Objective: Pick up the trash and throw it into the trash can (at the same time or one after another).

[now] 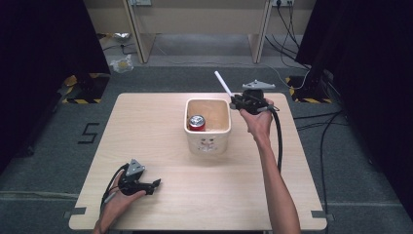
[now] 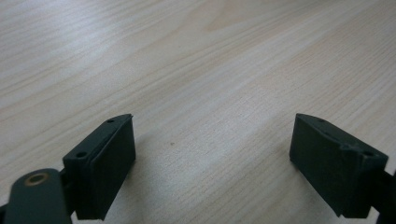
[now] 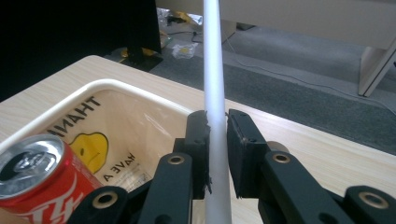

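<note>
Beside the tub (image 1: 208, 127) — right gripper (image 1: 237, 101) clamps a white straw (image 1: 223, 83).

The high view looks forward and down on the whole table (image 1: 204, 195). The left gripper view skims bare wood at close range. The right gripper view, beside the tub (image 3: 116, 86) toward twelve o'clock, shares tub (image 1: 208, 127) and can (image 1: 197, 123) with it.

Tub (image 3: 93, 122) wall reads "THAN" and "HAVE A".

A slim white tube (image 1: 223, 83) — smooth, straight, plain — sits clamped between the right gripper (image 1: 237, 102)'s pads, slanting up and away above the table's far right part.
</note>
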{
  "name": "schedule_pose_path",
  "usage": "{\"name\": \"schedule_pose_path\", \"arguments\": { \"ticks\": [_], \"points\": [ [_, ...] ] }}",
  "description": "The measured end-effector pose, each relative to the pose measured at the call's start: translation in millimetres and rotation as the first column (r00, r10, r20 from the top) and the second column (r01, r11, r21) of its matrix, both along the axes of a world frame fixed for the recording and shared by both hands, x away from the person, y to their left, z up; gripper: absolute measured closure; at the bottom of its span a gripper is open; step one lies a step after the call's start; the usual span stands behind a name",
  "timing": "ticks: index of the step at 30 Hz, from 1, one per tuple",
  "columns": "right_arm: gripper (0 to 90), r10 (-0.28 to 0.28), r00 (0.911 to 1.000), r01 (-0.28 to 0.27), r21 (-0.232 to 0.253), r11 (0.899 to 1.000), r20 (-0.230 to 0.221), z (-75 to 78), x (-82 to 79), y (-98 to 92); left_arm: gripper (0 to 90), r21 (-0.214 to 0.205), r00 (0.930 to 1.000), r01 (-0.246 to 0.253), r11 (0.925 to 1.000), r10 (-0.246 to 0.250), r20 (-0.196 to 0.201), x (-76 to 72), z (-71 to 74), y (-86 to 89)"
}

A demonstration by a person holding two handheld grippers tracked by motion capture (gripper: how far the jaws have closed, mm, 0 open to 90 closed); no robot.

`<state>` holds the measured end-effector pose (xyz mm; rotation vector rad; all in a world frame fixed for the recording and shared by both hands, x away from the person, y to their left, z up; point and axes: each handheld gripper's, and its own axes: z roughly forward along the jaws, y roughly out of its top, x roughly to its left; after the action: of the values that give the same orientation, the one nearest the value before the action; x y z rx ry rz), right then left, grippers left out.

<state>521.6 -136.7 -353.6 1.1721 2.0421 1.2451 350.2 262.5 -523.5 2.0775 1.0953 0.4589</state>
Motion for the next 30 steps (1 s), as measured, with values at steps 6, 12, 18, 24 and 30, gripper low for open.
{"name": "schedule_pose_path", "arguments": {
  "ticks": [6, 12, 18, 24, 30],
  "points": [
    [78.9, 0.027, 0.9996, -0.027, 0.004, 1.000, -0.004, 0.0, 0.7, 11.7, 13.5, 0.000, 1.0000, 0.000, 1.0000, 0.000, 0.000, 0.0, 0.0, 0.0],
    [78.8, 0.055, 0.9984, -0.055, 0.014, 0.998, -0.010, 1.8, 1.5, 23.3, 13.5, 0.001, 1.0000, 0.000, 1.0000, 0.000, -0.001, 0.0, 0.1, 0.1],
    [78.8, 0.071, 0.9974, -0.071, 0.011, 0.997, -0.016, 2.9, 3.5, 33.0, 13.5, 0.002, 1.0000, 0.000, 1.0000, 0.000, -0.002, -0.1, 0.2, 0.0],
    [78.8, 0.093, 0.9955, -0.092, 0.009, 0.996, -0.018, 4.0, 5.8, 48.4, 13.5, 0.003, 1.0000, 0.003, 1.0000, -0.003, -0.002, 0.0, 0.2, 0.3],
    [78.8, 0.110, 0.9931, -0.110, 0.007, 0.994, -0.039, -0.8, 9.7, 63.9, 13.6, 0.000, 1.0000, 0.003, 1.0000, -0.003, -0.001, 0.1, 0.1, 0.4]
  ]
}}
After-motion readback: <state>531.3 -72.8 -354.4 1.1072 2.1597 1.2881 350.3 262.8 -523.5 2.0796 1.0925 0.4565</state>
